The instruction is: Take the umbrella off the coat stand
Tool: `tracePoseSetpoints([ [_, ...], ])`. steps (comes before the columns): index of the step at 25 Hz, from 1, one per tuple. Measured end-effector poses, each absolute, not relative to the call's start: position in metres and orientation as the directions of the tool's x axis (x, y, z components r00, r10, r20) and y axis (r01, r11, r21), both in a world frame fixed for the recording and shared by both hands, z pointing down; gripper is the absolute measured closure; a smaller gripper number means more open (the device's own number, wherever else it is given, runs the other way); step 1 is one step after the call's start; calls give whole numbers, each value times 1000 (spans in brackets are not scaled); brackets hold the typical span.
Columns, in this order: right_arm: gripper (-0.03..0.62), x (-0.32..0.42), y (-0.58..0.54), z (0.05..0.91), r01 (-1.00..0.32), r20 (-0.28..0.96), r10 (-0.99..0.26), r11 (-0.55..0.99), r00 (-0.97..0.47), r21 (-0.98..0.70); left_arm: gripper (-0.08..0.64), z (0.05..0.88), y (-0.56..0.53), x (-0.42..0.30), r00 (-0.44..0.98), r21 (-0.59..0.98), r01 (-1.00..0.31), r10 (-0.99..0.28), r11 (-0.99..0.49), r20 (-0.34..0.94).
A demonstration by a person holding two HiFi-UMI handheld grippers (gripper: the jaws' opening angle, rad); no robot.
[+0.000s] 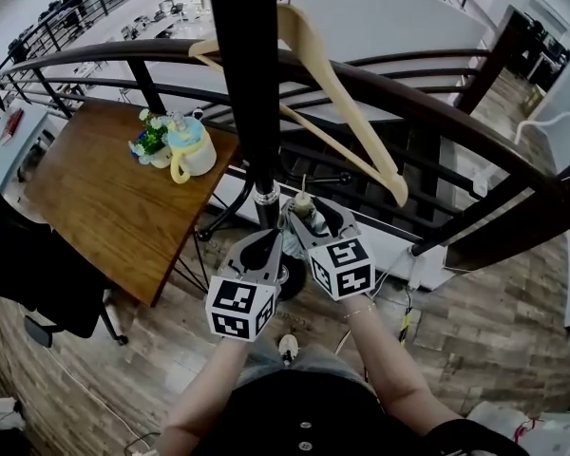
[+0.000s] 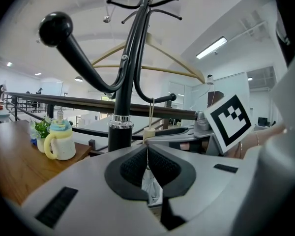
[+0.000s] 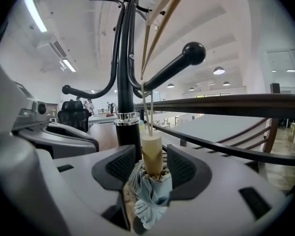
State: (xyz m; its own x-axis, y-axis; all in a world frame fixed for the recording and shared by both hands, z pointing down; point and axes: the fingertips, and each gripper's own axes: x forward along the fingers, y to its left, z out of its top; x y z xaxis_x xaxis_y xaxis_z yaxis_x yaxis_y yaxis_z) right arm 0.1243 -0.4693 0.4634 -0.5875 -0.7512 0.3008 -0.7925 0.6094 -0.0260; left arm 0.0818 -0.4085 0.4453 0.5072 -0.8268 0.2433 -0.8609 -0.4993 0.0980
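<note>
While the umbrella (image 3: 150, 196) hangs by its cord (image 3: 148, 113) from the coat stand (image 1: 256, 112): right gripper (image 3: 151, 162) stands open around the handle; left gripper (image 2: 147, 149) is closed, empty. Step: grasping. Next: clamp, lift the cord clear.

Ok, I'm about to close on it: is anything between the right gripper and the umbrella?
Nothing visible. The umbrella sits between the open jaws of the right gripper, its cord hung on the coat stand.

Counted: one black metal coat stand (image 1: 256, 84), carrying one pale wooden clothes hanger (image 1: 372, 148) and one folded pale-blue umbrella (image 3: 151, 178) with a cream handle. Left of the stand, one brown wooden table (image 1: 95, 207) bears one yellow-handled baby bottle (image 1: 188, 152) and one small potted plant (image 1: 150, 142). Two grey grippers beside its pole: left gripper (image 2: 147, 149), right gripper (image 3: 151, 154).
</note>
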Motion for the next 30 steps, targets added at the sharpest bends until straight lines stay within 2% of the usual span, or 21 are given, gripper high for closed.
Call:
tracePoseSetpoints([
  [6, 409, 125, -480, 471, -800, 310, -761, 600, -570, 2, 545, 448, -407, 85, 516, 99, -855, -818, -509, 256],
  [8, 454, 123, -481, 470, -792, 307, -757, 610, -577, 17, 545, 447, -408, 85, 515, 100, -856, -817, -508, 257],
  [17, 459, 125, -471, 468, -807, 311, -771, 590, -556, 18, 545, 445, -407, 88, 525, 93, -849, -811, -520, 259],
  [30, 460, 146, -460, 439, -836, 237, -813, 549, -532, 6, 545, 432, -406, 87, 535, 92, -844, -813, -529, 229],
])
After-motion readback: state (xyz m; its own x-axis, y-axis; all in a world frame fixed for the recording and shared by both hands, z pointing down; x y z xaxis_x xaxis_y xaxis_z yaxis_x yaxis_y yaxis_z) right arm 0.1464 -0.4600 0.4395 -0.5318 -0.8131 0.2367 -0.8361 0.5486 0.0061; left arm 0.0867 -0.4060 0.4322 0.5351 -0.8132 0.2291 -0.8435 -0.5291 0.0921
